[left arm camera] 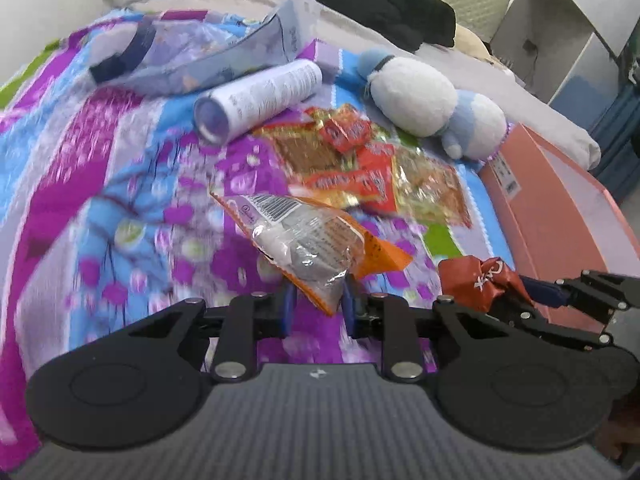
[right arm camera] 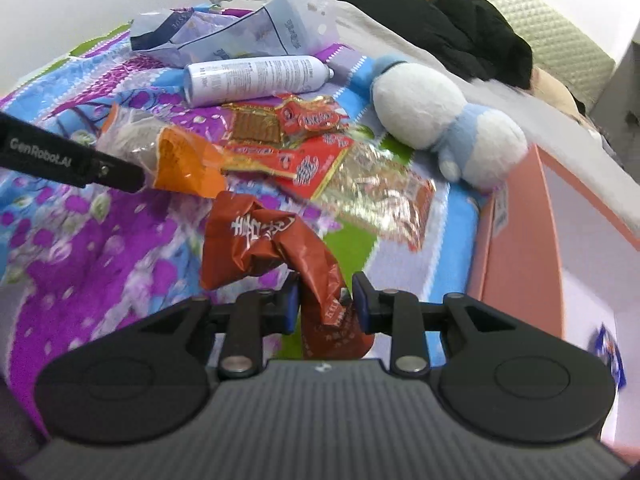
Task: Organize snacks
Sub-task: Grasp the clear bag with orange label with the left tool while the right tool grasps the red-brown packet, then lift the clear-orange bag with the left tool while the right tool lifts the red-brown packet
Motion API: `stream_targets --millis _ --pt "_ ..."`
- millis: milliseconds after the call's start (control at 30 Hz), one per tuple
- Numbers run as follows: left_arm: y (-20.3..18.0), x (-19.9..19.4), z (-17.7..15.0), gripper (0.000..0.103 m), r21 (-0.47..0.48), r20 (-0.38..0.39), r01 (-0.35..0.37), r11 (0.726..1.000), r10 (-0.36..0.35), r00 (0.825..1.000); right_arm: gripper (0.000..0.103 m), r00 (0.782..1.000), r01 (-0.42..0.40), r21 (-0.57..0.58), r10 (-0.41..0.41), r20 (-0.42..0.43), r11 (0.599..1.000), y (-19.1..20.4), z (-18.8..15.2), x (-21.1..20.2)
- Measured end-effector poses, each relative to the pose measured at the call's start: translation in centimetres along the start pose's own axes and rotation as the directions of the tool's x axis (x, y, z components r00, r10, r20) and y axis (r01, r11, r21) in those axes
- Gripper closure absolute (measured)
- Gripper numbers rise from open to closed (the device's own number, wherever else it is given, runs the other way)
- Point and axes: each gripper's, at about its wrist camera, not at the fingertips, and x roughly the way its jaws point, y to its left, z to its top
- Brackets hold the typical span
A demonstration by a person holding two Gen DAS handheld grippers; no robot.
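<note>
Snack packets, an orange one (left arm camera: 316, 240) in the left hand-held gripper (left arm camera: 318, 304) and a red one (right arm camera: 280, 248) in the right hand-held gripper (right arm camera: 325, 300), each pinched by a crumpled edge, may slip before reaching the pink box (left arm camera: 560, 216).

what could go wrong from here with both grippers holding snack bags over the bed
1. The left gripper pinches only the bottom corner of the orange-and-clear packet, so it may slip free.
2. The right gripper clamps the crumpled red-brown bag at a twisted part; its contents could get crushed.
3. The pink box sits at the bed's edge beside the plush toy; a swinging bag might miss its opening or nudge the toy.
</note>
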Motion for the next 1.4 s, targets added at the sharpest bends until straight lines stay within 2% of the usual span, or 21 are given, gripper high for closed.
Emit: stream_targets --millis 300,400,500,567,633,733,867,900,933,1100,1333,1400 --pt "-0.5 -3.5 -5.0 0.075 -0.104 -0.04 0.03 0.994 -0.035 0.999 0.072 0.999 0.04 0.074 -0.038 -0.024 0.996 0.3 -4.7 -3.5" --pt "-1.1 -3.9 -6.0 0.075 -0.086 -0.078 0.057 0.995 -0.064 0.995 0.072 0.998 0.053 0.12 -0.049 -0.029 0.991 0.3 -6.0 -4.2" --pt "-1.4 -4.2 -6.6 0.073 -0.074 -0.103 0.052 0.996 -0.06 0.993 0.072 0.997 0.062 0.134 -0.056 -0.048 0.989 0.3 -6.9 -4.3" --pt "-1.6 -4.3 -7.0 0.063 -0.054 -0.129 0.055 0.997 -0.061 0.99 0.071 0.998 0.059 0.143 -0.052 -0.047 0.988 0.2 -7.2 -4.5" --pt "-1.8 -4.2 -7.2 0.042 -0.028 -0.155 0.05 0.998 -0.054 0.986 0.071 0.998 0.053 0.15 -0.046 -0.051 0.987 0.1 -7.4 -4.3" --pt "-2.1 -4.6 -7.2 0.027 0.026 -0.169 0.045 0.999 -0.04 0.985 0.069 0.998 0.018 0.198 -0.004 -0.07 0.98 -0.5 -8.0 -3.9" --pt "-2.4 -5.6 -6.9 0.024 0.142 -0.146 0.041 0.989 -0.02 0.989 0.041 0.997 -0.042 0.259 0.056 -0.05 0.965 -1.3 -8.5 -4.1" --pt "-2.6 -6.0 -6.8 0.023 0.183 -0.126 0.03 0.983 -0.007 0.992 0.036 0.997 -0.053 0.271 0.065 -0.037 0.961 -1.6 -8.5 -4.2" --pt "-2.8 -6.3 -6.6 0.023 0.219 -0.111 0.023 0.976 0.001 0.994 0.034 0.997 -0.062 0.28 0.072 -0.025 0.958 -1.8 -8.4 -4.4" --pt "-3.6 -6.3 -5.2 0.017 0.369 -0.076 0.035 0.929 -0.007 0.997 0.034 0.99 -0.135 0.328 0.138 0.015 0.935 -3.4 -8.5 -4.4" --pt "-5.2 -3.5 -4.2 0.011 0.564 -0.123 0.049 0.824 0.025 0.992 0.035 0.985 -0.171 0.333 0.173 0.026 0.927 -4.1 -8.5 -4.2" --pt "-5.3 -2.5 -4.2 0.011 0.591 -0.139 0.057 0.805 0.032 0.99 0.035 0.982 -0.182 0.317 0.186 0.02 0.931 -3.9 -8.4 -4.0"
